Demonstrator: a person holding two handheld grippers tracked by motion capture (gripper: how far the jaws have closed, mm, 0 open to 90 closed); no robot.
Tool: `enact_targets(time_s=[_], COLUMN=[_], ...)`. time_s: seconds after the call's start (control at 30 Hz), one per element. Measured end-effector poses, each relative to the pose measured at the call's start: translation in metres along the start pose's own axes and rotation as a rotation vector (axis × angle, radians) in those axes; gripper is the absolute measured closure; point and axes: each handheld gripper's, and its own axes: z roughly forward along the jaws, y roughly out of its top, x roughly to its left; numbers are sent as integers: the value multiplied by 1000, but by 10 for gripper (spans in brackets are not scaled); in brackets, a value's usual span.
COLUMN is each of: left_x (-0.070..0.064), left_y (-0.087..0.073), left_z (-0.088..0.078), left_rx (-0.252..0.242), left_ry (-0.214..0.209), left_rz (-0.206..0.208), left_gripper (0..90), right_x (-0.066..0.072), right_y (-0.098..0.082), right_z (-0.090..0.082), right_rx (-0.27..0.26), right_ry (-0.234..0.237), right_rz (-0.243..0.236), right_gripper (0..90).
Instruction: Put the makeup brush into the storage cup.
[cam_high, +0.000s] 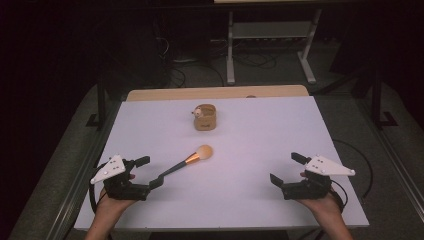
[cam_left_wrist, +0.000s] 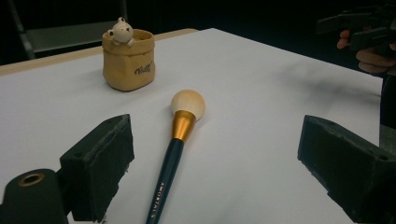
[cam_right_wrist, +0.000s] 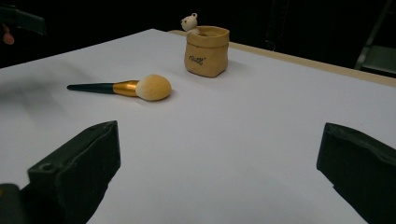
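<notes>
Left hand-held gripper (cam_high: 145, 172) sits low at the near left of the tabletop (cam_high: 260, 145), jaws spread wide w/ nothing between them but the tail end of the makeup brush (cam_left_wrist: 173, 154) handle. Not gripping yet: in the left gripper view the dark handle runs up btwn the jaws, clear of both pads. Brush lies flat, gold ferrule and pale fluffy head pointing away toward the tan pouch-shaped holder (cam_high: 205, 118) w/ a small bear figure on its rim, which stands upright further back, well apart from the brush.

Right hand-held gripper (cam_high: 286, 171) also spread, empty, resting near right, well away from the brush.

Looks like the approach step, pre-grasp. Next prob: ease left gripper fwd so the handle sits between the pads, close on it, then lift; likely bound for the holder.
</notes>
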Motion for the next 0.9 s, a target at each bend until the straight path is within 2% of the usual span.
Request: enact_targets(time_s=[0.2, 0.9], left_x=[2, 7], left_y=[4, 12], left_z=[1, 12], left_rx=[-14, -18], left_ry=[-7, -19], left_rz=[2, -2], left_gripper=[100, 100], right_x=[-2, -2], right_y=[1, 1], right_z=[0, 0], right_rx=[-8, -10], right_ry=[-14, -15], right_rz=[-1, 0], right_gripper=[0, 0])
